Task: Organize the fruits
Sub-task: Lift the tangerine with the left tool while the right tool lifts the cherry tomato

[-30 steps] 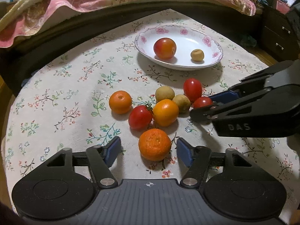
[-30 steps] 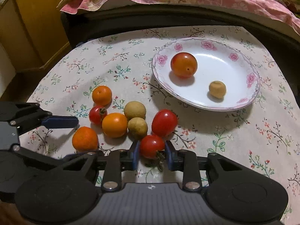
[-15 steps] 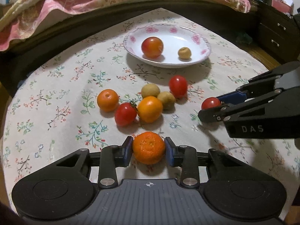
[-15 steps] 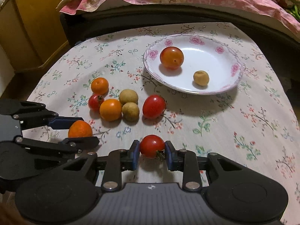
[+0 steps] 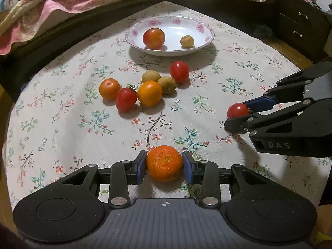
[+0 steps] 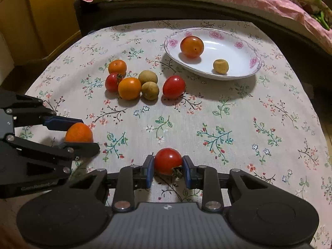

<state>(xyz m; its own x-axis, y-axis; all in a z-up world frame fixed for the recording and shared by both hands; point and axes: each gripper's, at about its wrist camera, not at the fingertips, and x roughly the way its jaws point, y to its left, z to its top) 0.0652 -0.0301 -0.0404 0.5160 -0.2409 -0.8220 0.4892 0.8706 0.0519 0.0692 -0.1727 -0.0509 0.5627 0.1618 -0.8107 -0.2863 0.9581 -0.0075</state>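
Fruits lie clustered on the floral tablecloth [image 5: 62, 124] in front of the plate [image 5: 204, 41], which holds an orange tomato [image 5: 154, 38] and a small tan fruit [image 5: 187, 41]. The left gripper [image 5: 164, 164] clamps a mandarin [image 5: 164, 162], and the right gripper [image 6: 168, 167] pinches a red tomato [image 6: 168, 160], both near the table's front edge.

Six loose fruits [image 5: 149, 93] clustered on the cloth; orange-red tomato [image 5: 153, 38] and small tan fruit [image 5: 187, 41] in the floral plate [image 5: 207, 39].
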